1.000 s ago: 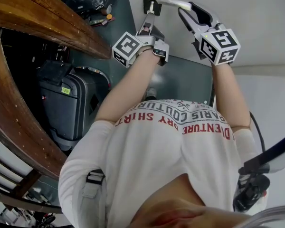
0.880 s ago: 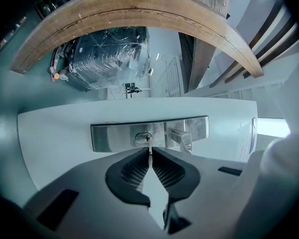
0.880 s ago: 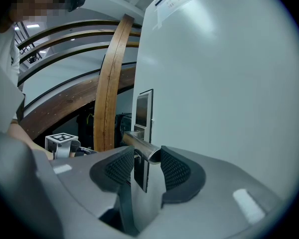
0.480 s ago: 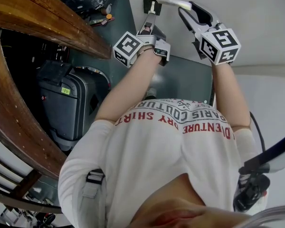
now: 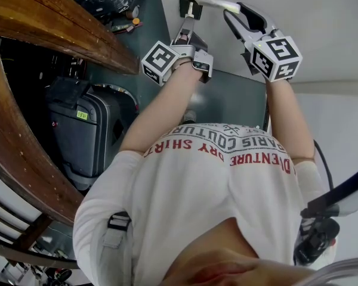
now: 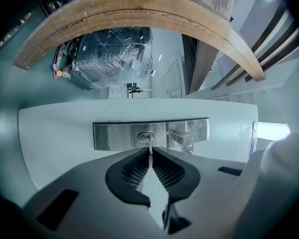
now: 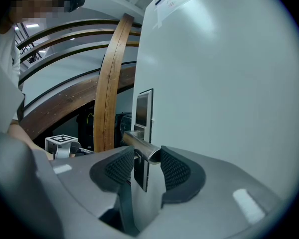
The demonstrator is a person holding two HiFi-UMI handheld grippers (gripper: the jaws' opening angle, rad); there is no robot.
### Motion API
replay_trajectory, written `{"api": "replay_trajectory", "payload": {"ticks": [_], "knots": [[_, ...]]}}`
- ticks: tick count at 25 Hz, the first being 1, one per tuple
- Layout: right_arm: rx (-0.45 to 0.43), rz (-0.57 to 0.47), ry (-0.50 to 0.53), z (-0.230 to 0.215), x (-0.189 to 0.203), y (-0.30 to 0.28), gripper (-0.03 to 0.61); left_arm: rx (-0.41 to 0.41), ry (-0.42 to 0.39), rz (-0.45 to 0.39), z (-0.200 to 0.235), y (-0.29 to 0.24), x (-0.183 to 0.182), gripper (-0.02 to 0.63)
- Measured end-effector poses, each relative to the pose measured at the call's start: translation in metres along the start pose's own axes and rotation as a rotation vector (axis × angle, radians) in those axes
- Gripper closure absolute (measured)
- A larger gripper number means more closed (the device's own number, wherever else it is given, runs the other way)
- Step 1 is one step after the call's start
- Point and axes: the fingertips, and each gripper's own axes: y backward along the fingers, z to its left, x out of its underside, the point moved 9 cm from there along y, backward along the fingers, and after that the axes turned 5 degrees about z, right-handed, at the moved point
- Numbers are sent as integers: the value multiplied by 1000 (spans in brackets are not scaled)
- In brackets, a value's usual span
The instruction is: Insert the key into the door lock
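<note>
Key (image 6: 150, 151) stands thin and upright, clamped between the jaws of the left gripper (image 6: 150, 157), which are closed together on its bow. Its tip meets the keyhole (image 6: 145, 137) in the steel lock plate (image 6: 112, 136); how far it has gone in cannot be told. Just beside the keyhole on the same plate is the door handle (image 6: 183, 138). The right gripper (image 7: 147, 157) has its jaws closed on that lever, one ribbed pad on each side of the round bar. The plate sits on a pale door (image 7: 229, 83).

In the head view the left gripper (image 5: 188, 20) points at the plate and the right gripper (image 5: 235, 11) lies along the handle (image 5: 218, 3). Below a curved wooden beam (image 5: 48, 34) stands a dark suitcase (image 5: 83, 136), zipped shut, its contents unseen.

Against the earlier head views nothing has visibly shifted: both grippers and both arms hold the same places.
</note>
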Motion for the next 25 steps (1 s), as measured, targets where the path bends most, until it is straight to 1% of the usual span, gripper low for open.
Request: {"api": "replay_trajectory", "payload": {"ticks": [5, 22, 25], "knots": [[3, -1, -2, 1, 1, 1, 428, -1, 3, -5, 0, -2, -1, 591], [-3, 6, 16, -1, 1, 1, 428, -12, 58, -27, 0, -28, -8, 591], [-5, 11, 23, 0, 1, 1, 428, -13, 48, -28, -1, -32, -10, 591]]}}
